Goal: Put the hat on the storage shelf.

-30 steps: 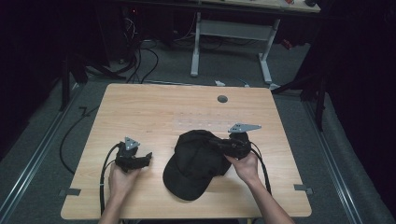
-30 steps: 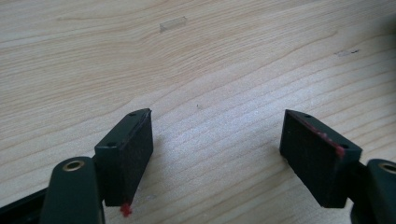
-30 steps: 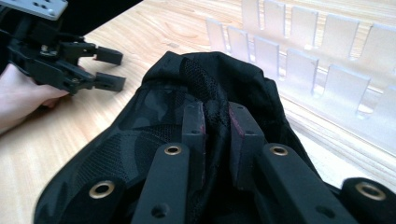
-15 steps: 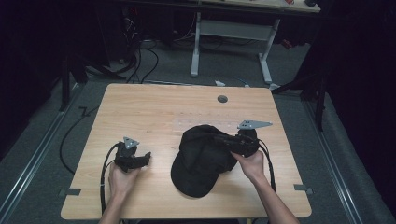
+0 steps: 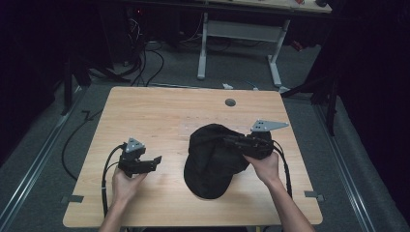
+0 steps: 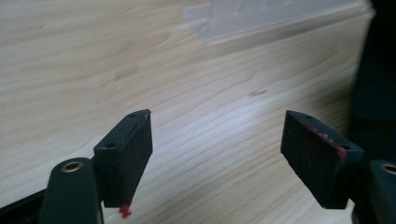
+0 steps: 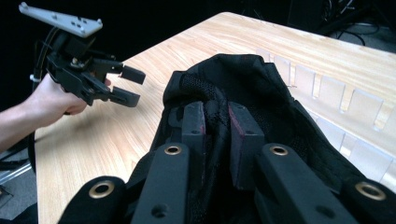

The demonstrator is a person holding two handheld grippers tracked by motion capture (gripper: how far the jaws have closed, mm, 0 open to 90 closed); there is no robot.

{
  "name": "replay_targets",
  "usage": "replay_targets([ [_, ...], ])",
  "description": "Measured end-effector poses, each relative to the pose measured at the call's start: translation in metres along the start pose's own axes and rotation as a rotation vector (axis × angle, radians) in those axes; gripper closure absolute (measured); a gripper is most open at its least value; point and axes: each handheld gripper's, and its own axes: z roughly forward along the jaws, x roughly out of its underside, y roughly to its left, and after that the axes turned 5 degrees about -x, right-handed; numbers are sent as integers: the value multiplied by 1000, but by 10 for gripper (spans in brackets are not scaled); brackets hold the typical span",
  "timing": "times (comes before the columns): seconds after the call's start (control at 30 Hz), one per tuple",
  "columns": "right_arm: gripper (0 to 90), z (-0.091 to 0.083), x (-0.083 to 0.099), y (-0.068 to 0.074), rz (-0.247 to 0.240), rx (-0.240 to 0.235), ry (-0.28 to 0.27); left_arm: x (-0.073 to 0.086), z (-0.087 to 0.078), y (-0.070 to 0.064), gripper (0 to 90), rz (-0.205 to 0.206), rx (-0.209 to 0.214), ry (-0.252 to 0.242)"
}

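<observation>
Right tongs point(image 7: 215, 122) pinch black cap point(image 5: 212, 154)

Table: a light wooden table point(image 5: 159, 111) with a pale grain, standing in the middle of the high view.
Table detail: a small round dark hole point(image 5: 230, 102) near its far edge.
Floor: grey floor point(image 5: 43, 159) on both sides of the table, with a metal rail point(image 5: 46, 145) running along the left.
Cables: black cables point(image 5: 145, 58) lie looped on the floor beyond the table.
Far furniture: a second desk with white legs point(image 5: 275, 63) at the back.
Surroundings: dark on the left, right and rear.
Light: falls mainly on the tabletop.
</observation>
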Motion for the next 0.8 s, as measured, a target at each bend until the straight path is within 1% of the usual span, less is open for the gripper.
replay_targets([
  [0.13,791,-2,-6,3,-31,-6,-2,-10,-6,-17,238,-4,86,15],
  [0.27,791,-5,-10,3,-37,-47,-15,-18,-10,-33,233,3,139,30],
  [0.43,791,-5,-17,3,-50,-85,-22,-32,-12,-52,220,9,220,50],
  [0.5,791,-4,-19,4,-62,-91,-16,-38,-11,-59,219,13,249,61],
  [0.63,791,0,-22,6,-79,-106,1,-47,-10,-71,218,34,293,84],
  [0.73,791,3,-22,8,-87,-117,10,-52,-8,-79,214,61,318,98],
  [0.8,790,4,-22,8,-92,-122,15,-55,-7,-85,205,67,334,107],
])
